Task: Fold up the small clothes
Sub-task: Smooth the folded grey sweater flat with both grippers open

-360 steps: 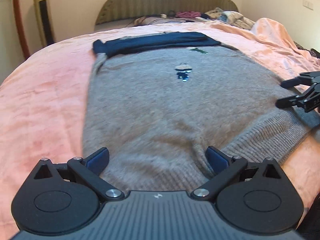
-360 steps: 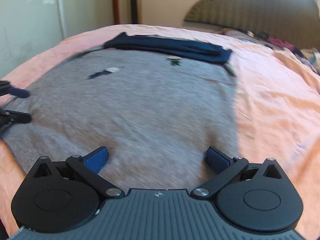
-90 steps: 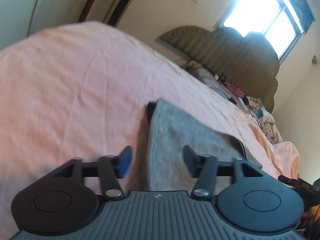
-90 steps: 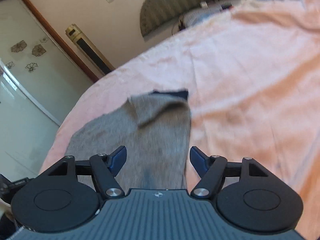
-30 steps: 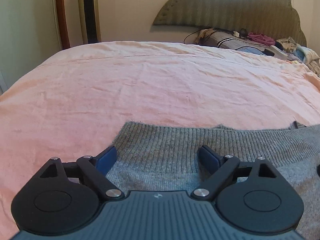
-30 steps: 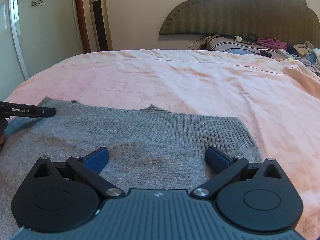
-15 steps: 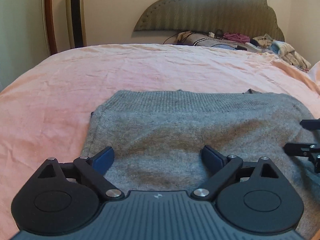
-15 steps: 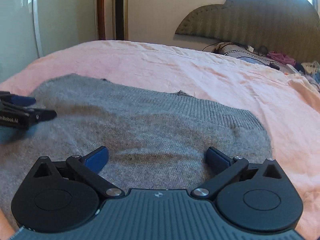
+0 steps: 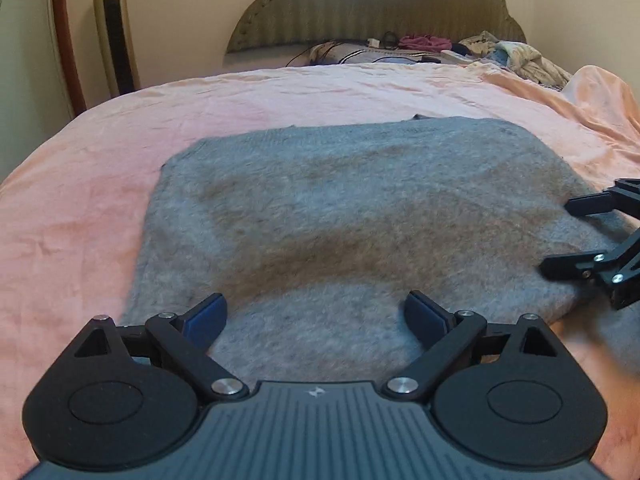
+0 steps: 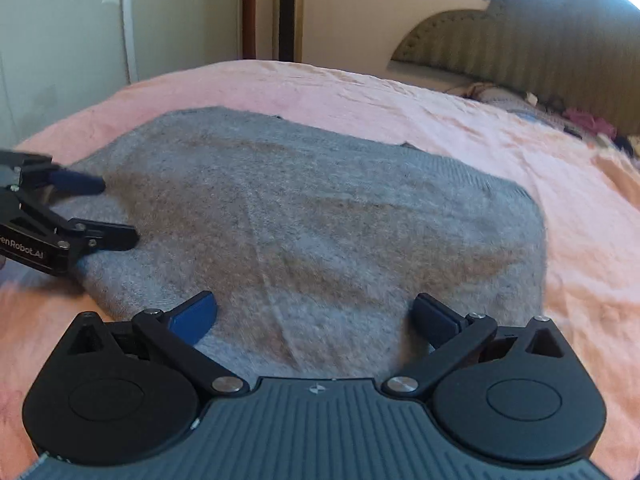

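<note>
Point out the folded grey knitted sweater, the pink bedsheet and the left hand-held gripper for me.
Folded grey knitted sweater (image 9: 340,208): left wrist view, middle of its top face.
Pink bedsheet (image 9: 80,208): left wrist view, bare stretch left of sweater.
Left hand-held gripper (image 9: 316,314): left wrist view, midway between fingertips.

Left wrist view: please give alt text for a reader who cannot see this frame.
A grey knitted sweater, folded into a rough rectangle, lies flat on a pink bedspread. The left gripper is over its near edge with jaws wide open, gripping nothing. The right gripper, also open, enters from the right edge; a padded headboard and loose clothes sit behind.
</note>
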`<state>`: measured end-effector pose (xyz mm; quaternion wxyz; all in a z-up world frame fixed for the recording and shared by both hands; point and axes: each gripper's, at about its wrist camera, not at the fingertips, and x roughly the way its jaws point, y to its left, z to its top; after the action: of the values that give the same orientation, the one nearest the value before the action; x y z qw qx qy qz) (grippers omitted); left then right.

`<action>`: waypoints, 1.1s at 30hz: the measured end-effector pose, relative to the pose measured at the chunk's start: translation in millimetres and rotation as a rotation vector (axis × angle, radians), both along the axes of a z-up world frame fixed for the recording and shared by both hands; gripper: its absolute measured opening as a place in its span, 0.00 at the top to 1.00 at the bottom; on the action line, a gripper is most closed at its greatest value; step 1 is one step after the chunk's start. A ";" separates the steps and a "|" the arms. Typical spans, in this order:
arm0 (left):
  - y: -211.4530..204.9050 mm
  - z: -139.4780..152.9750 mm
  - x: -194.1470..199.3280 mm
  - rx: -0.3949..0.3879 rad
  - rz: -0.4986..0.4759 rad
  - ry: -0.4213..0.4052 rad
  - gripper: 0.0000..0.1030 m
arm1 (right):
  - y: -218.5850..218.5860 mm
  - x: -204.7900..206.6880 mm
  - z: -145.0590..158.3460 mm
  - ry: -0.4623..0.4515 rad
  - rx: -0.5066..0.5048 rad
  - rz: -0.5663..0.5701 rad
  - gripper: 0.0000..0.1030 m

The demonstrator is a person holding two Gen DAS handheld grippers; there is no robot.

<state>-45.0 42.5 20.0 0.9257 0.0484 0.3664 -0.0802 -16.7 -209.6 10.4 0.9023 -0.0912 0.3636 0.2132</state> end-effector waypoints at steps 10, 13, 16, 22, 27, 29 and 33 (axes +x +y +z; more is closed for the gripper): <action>-1.0 -3.7 -33.2 -0.010 -0.023 -0.002 0.06 | 10.5 -28.7 2.9 0.044 -0.031 0.038 0.00; 4.4 -0.8 -36.9 -0.015 -0.014 0.021 0.06 | -8.4 -34.6 2.6 0.041 -0.041 0.037 0.00; 5.0 -1.2 -39.5 -0.011 -0.011 0.012 0.06 | -12.8 -23.3 15.6 0.122 -0.046 -0.012 0.00; 1.6 -5.7 -40.8 -0.016 0.005 -0.016 0.01 | 14.2 21.5 62.0 0.071 0.171 -0.002 0.00; 2.2 -6.4 -41.9 -0.022 0.007 -0.024 0.01 | 79.1 82.9 52.3 0.116 0.130 0.065 0.00; 2.9 -6.6 -42.3 -0.026 0.007 -0.025 0.01 | 102.5 101.2 29.9 0.143 0.058 0.083 0.00; 4.8 -7.0 -44.2 -0.032 0.006 -0.028 0.00 | 117.9 108.5 5.6 0.115 0.012 0.084 0.00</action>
<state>-89.2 47.3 13.0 0.9317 0.0334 0.3521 -0.0825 91.8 -91.7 16.1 0.8706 -0.0888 0.4093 0.2581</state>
